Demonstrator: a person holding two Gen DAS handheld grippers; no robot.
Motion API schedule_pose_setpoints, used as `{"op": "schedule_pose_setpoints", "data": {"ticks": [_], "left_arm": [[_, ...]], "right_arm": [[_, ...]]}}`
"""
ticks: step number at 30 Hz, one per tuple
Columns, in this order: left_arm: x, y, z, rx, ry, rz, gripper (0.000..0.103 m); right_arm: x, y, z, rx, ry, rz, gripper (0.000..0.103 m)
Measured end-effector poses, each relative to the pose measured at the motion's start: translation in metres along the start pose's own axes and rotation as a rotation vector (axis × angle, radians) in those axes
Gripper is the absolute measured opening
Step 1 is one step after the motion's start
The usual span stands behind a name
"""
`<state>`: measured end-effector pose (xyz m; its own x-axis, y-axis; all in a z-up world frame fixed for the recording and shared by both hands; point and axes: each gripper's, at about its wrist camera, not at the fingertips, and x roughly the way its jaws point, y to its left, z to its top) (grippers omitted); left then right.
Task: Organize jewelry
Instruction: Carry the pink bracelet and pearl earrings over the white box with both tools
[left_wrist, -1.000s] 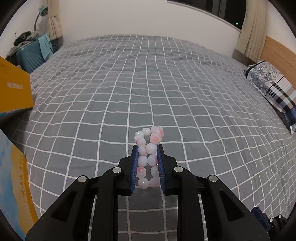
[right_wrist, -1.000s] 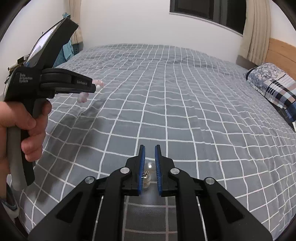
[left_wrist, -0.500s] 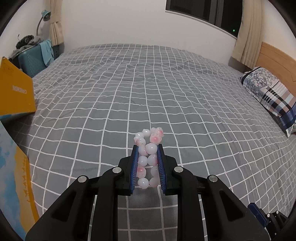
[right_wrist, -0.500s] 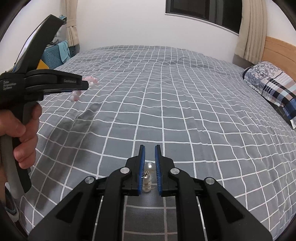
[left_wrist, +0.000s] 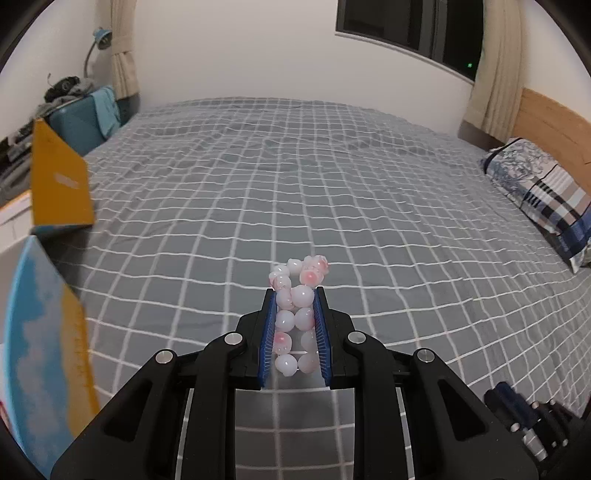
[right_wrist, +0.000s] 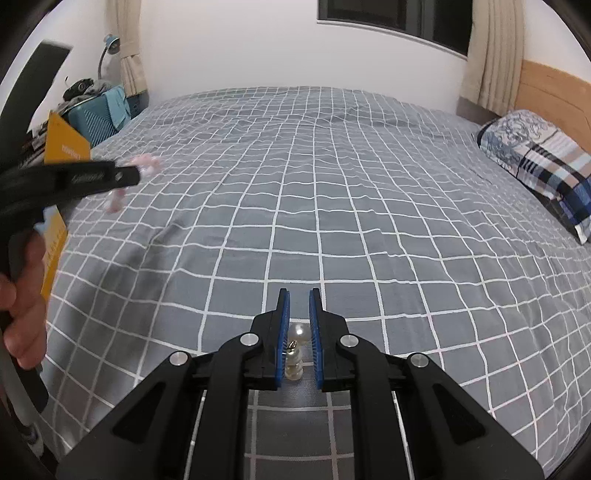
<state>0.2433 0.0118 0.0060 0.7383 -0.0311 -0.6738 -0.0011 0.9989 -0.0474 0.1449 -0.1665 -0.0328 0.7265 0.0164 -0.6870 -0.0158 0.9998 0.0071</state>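
Grey checked bedding (left_wrist: 258, 206) stretches wide and bare toward the pillow (left_wrist: 539, 195) at the headboard end. Above its near edge, the left gripper (left_wrist: 294, 295) has its jaws clenched on a pink-and-white bead bracelet (left_wrist: 295, 314). Right of it, the right gripper (right_wrist: 299, 295) pinches what looks like a small pearly earring (right_wrist: 295, 350). Yellow box flaps (left_wrist: 59, 184) stand off the bed's left edge.

Both wrist cameras look down along their fingers, sharing the grey checked bed (left_wrist: 332, 192).
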Motion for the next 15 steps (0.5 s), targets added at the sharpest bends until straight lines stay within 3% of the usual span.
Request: {"op": "schedule_pose_setpoints", "data": {"ticks": [7,15], "left_arm": [[-0.037,0.023,0.005,-0.013,-0.002,0.033,0.020],[-0.102,0.075,0.007,-0.071,0.002,0.084,0.020]], "right_arm": [[-0.020,0.005,0.020,0.042,0.005,-0.001,0.010],[-0.062,0.052,0.045,0.012,-0.015,0.040,0.010]]}}
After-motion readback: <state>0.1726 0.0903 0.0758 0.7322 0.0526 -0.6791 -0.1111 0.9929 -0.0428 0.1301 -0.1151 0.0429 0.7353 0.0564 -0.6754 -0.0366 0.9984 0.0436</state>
